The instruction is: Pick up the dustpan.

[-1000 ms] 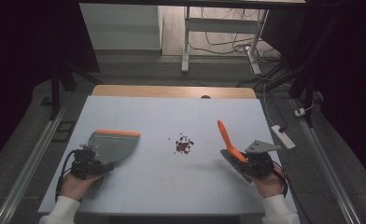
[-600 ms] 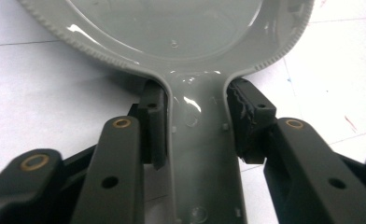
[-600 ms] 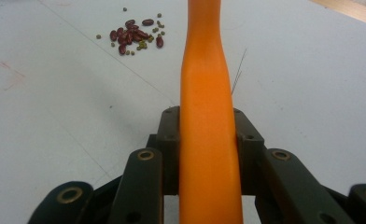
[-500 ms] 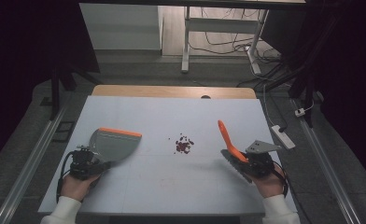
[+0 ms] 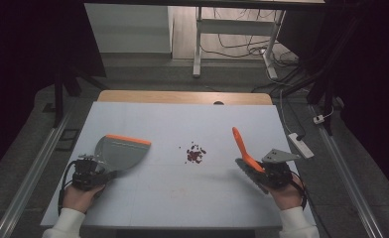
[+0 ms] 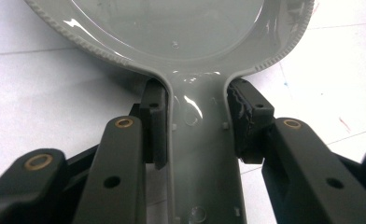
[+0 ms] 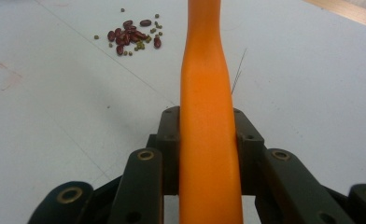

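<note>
A grey dustpan (image 5: 120,152) with an orange front lip lies on the white table at the left. My left gripper (image 5: 99,171) is shut on its handle; in the left gripper view both pads press the sides of the grey handle (image 6: 197,154) just behind the pan (image 6: 172,28). At the right, my right gripper (image 5: 267,171) is shut on a brush, whose orange handle (image 5: 242,146) points up and away and whose grey bristles (image 5: 249,177) face the table. The right gripper view shows that handle (image 7: 204,56) running between the jaws. A small heap of red and green beans (image 5: 196,153) (image 7: 133,36) lies between the two tools.
The white table top (image 5: 182,208) ends in a wooden strip (image 5: 182,96) at the far edge. A white power strip (image 5: 300,145) lies off the table's right side. Metal rails run along the floor on both sides.
</note>
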`<state>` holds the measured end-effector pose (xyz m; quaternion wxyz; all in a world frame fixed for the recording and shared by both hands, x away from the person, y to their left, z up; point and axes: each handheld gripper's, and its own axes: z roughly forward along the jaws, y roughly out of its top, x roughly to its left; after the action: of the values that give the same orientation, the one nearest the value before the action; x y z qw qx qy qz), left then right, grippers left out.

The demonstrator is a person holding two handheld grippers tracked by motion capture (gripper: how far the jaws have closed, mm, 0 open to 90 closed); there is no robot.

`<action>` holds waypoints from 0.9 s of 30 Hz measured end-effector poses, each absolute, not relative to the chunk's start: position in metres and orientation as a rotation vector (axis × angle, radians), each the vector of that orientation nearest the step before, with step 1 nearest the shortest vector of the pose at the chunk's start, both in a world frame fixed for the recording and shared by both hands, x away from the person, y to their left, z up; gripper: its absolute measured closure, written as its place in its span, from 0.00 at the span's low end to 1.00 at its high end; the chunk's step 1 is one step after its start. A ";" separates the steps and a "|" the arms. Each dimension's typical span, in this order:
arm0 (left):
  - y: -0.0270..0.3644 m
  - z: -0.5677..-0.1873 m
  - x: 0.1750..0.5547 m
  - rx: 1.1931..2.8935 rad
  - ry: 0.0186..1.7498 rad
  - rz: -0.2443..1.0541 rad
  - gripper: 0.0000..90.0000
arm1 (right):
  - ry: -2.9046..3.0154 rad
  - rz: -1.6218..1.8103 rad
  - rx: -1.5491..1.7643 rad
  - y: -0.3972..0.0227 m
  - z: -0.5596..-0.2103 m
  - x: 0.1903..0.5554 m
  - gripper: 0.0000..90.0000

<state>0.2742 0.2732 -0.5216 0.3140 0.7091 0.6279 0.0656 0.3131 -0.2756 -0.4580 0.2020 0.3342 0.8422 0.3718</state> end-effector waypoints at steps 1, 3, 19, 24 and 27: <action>0.274 -0.521 0.274 1.866 1.649 0.176 0.69 | 2.350 1.042 0.933 -0.276 -0.458 0.313 0.77; 0.275 -0.520 0.273 1.858 1.628 0.176 0.69 | 2.348 1.045 0.932 -0.276 -0.458 0.313 0.77; 0.285 -0.514 0.274 1.839 1.478 0.168 0.69 | 2.320 1.063 0.931 -0.276 -0.455 0.312 0.77; 0.287 -0.514 0.278 1.834 1.446 0.151 0.69 | 2.314 1.062 0.925 -0.276 -0.454 0.312 0.77; 0.287 -0.513 0.284 1.837 1.421 0.125 0.69 | 2.311 1.063 0.922 -0.276 -0.453 0.312 0.77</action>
<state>0.2835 0.2872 -0.5132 0.3966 0.7250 0.5609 0.0495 0.3118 -0.2758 -0.4532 0.2165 0.3326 0.8339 0.3836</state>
